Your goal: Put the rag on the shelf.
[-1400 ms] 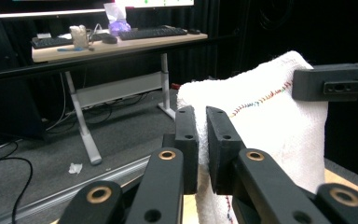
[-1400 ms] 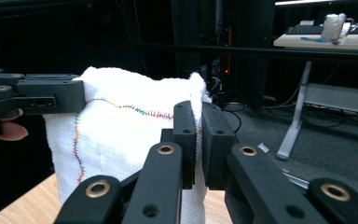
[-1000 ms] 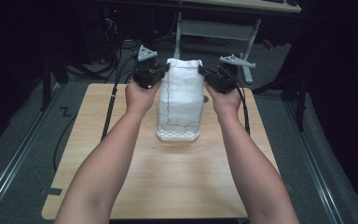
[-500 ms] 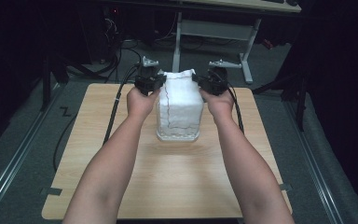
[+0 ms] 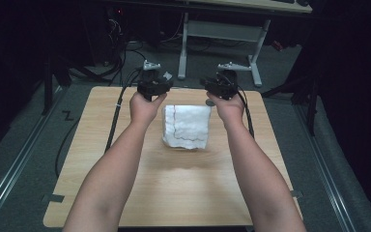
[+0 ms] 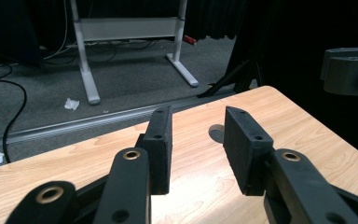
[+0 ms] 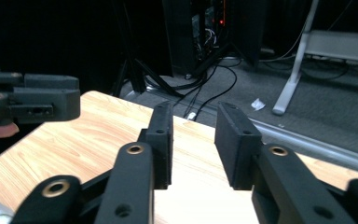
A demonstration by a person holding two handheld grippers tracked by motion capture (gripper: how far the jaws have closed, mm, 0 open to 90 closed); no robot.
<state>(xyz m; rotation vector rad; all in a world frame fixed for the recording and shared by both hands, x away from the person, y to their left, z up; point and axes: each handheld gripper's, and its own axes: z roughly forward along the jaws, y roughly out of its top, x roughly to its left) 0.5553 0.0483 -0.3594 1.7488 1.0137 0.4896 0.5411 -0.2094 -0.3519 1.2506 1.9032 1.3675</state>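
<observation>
Now both claws gape empty: left claw (image 6: 198, 140), right claw (image 7: 193, 140). White folded cloth with dark stitched line (image 5: 186, 126) lies mid-frame on light wooden table (image 5: 174, 193); released, seemingly nothing left.

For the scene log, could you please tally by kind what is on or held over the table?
White cloth with dark stitched line, lying on the wooden table: 1
Handheld black grippers, left gripper and right gripper, jaws apart with nothing between them: 2
Total: 3
</observation>
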